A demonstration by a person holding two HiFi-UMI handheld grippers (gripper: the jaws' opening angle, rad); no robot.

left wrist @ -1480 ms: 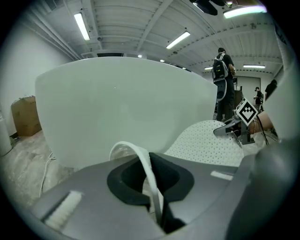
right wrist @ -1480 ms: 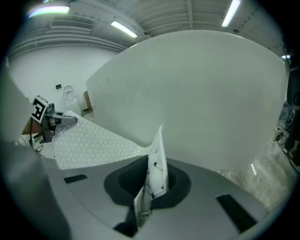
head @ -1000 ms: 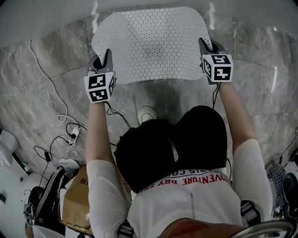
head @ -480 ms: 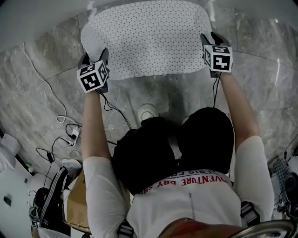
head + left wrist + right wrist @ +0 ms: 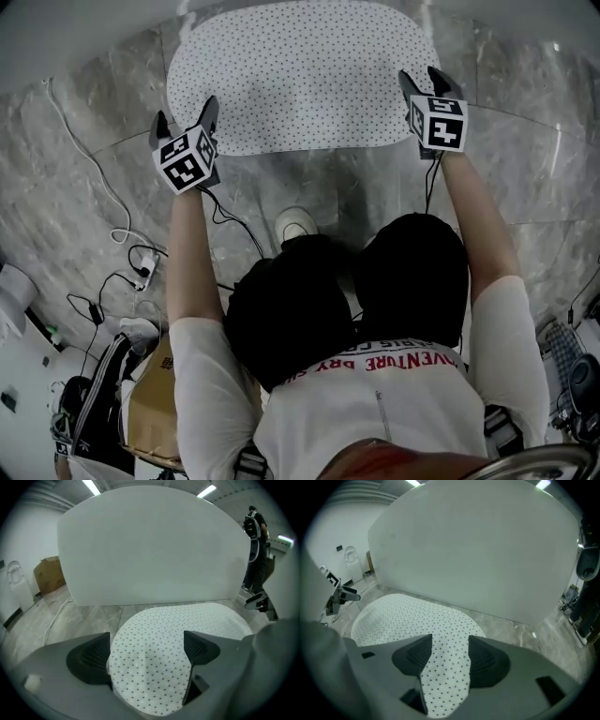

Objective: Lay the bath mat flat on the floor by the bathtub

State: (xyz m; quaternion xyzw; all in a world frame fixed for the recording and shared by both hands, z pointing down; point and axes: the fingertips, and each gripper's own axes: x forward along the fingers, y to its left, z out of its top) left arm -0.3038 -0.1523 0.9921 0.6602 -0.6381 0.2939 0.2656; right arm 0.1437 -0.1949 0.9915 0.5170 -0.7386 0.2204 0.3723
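Mat (image 5: 295, 80) lies flat on the floor (image 5: 525, 169) right by the bathtub (image 5: 150, 545), my left tool (image 5: 185, 112) and right tool (image 5: 422, 77) both opening with its near edge loose between the jaws, so a jaw could snag and rumple it if I pull back low.

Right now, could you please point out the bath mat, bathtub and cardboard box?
bath mat (image 5: 300, 75), head view, middle of its dotted surface.
bathtub (image 5: 150, 550), left gripper view, its white side wall.
cardboard box (image 5: 49, 576), left gripper view, its front face.
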